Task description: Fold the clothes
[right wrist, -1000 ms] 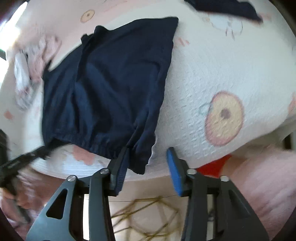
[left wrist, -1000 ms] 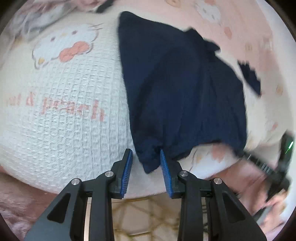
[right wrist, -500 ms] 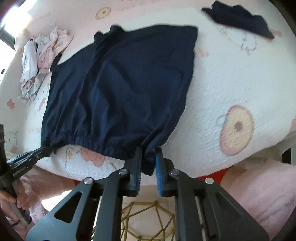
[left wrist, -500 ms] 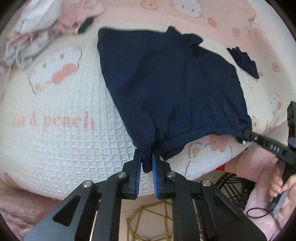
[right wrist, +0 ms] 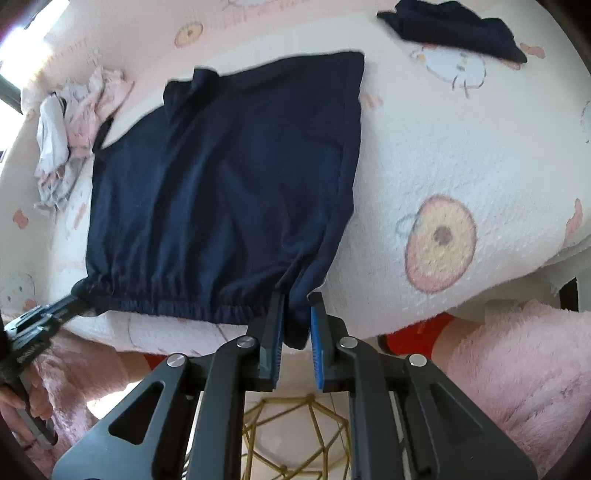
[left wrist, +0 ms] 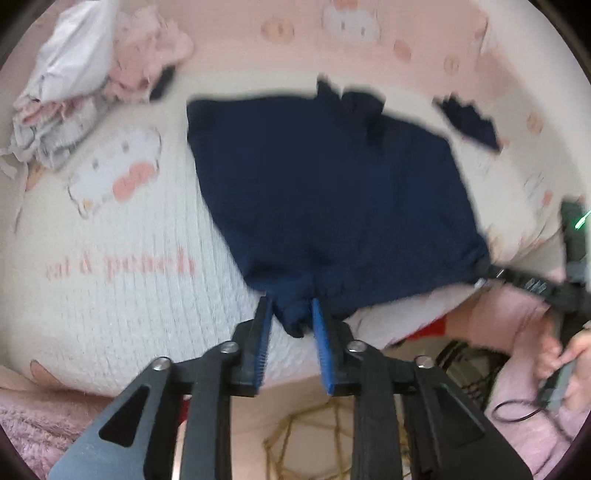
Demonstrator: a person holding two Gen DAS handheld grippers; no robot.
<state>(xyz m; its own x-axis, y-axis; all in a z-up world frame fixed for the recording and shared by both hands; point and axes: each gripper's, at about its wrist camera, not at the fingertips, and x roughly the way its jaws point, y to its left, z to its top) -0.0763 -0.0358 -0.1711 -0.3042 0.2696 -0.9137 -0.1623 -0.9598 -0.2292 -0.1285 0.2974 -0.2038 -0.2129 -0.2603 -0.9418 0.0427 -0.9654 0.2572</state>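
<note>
Left gripper (left wrist: pixel 291 317) was clamped half a second ago; its jaws have just spread, the shorts' (left wrist: pixel 332 192) left waistband corner loose between them. Right gripper (right wrist: pixel 297 314) pinches the right corner. The navy shorts lie flat on the white blanket (right wrist: pixel 461 155), elastic waistband gathered along the near edge.

Shorts (right wrist: pixel 229 184) lie flat on the bed (right wrist: pixel 461 155), waistband at the near edge. Left gripper (left wrist: pixel 291 317) at 1 waistband corner, right gripper (right wrist: pixel 297 314) at the other. Clothes heap (right wrist: pixel 74 122) far left; smaller garment (right wrist: pixel 454 29) far right, well apart.
</note>
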